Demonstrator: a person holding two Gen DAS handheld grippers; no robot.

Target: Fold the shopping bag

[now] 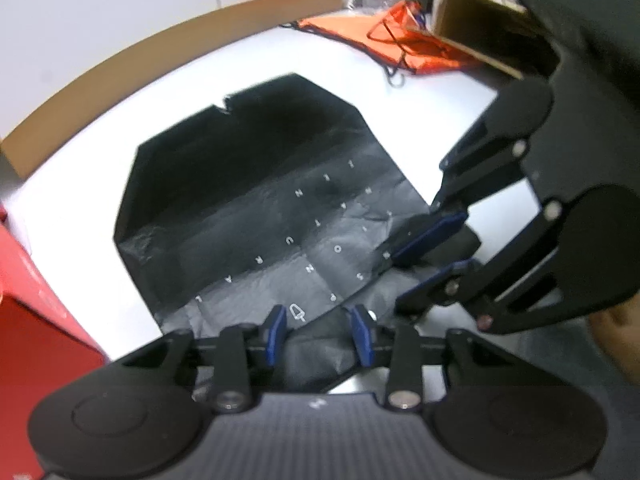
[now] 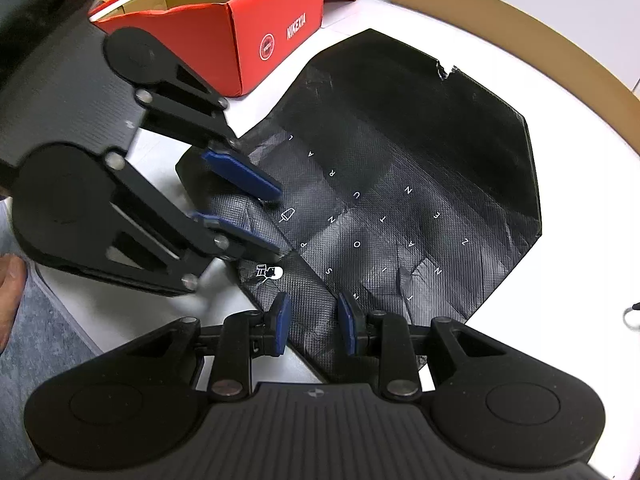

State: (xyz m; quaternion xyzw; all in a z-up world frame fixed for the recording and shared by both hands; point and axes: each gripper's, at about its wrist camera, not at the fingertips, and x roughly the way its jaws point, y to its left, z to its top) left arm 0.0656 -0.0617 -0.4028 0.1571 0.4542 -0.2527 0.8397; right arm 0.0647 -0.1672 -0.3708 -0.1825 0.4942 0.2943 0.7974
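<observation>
Both hand-held grippers at the near edge of a flat black woven shopping bag (image 2: 400, 168) on the white tabletop (image 2: 580, 308).

The left hand-held gripper (image 1: 320, 332) and right hand-held gripper (image 2: 314, 320), side by side, each straddle bag fabric with blue pads parted; whether they pinch it I cannot tell. A red cardboard box (image 2: 224, 28) stands beyond the left one.

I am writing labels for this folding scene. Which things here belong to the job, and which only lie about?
Belong to the job:
- black shopping bag
- left claw
- right claw

Only lying about:
- red box
- orange bag
- cardboard box
</observation>
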